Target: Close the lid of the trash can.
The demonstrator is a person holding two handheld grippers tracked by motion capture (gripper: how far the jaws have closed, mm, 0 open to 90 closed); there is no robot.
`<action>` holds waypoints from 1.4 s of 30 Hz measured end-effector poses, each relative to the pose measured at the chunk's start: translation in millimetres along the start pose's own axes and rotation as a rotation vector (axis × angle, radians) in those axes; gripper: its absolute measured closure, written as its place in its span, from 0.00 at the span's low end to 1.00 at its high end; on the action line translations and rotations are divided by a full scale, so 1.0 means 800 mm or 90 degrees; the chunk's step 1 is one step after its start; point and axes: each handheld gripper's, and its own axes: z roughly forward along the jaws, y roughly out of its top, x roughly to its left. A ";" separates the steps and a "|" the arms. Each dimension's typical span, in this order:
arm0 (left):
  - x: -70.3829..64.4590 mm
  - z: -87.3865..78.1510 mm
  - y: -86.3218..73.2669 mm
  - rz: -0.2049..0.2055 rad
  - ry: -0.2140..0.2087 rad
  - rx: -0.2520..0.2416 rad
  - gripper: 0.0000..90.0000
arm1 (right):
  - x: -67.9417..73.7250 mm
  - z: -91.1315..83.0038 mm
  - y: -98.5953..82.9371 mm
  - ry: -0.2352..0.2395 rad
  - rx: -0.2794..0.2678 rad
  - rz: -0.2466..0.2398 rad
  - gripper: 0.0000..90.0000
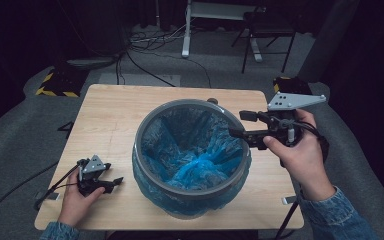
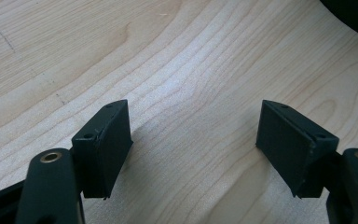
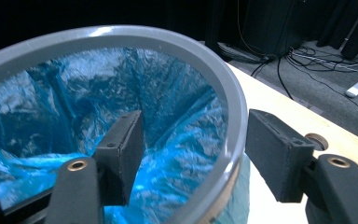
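Note:
A round grey bin (image 1: 145, 127) stands in the middle of the wooden table (image 1: 110, 107). A blue plastic bag (image 1: 192, 152) lines it and folds over its outside. My right gripper (image 1: 240, 125) is open at the bin's right rim. In the right gripper view, the grey rim (image 3: 233, 109) passes between the jaws of the right gripper (image 3: 193, 147), one inside over the blue liner (image 3: 168, 116), one outside. My left gripper (image 1: 111, 174) rests low at the table's front left, held by a hand. In the left gripper view, the left gripper (image 2: 193, 140) is open over bare wood.
A small round metal fitting (image 1: 212, 101) sits on the table just behind the bin. Beyond the table are a chair (image 1: 267, 30), a white stand (image 1: 187, 35), floor cables (image 1: 145, 50) and a yellow-black striped block (image 1: 55, 82). Bare wood lies left of the bin.

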 end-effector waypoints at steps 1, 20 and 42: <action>0.000 0.000 0.000 0.000 0.000 0.000 0.29 | -0.001 0.000 -0.003 -0.002 -0.001 -0.002 0.41; 0.000 0.000 0.000 0.000 0.001 -0.001 0.29 | -0.022 -0.001 -0.055 0.022 -0.084 0.003 0.32; 0.000 0.000 0.000 0.000 0.001 -0.001 0.29 | -0.036 -0.042 -0.059 -0.028 -0.136 -0.007 0.33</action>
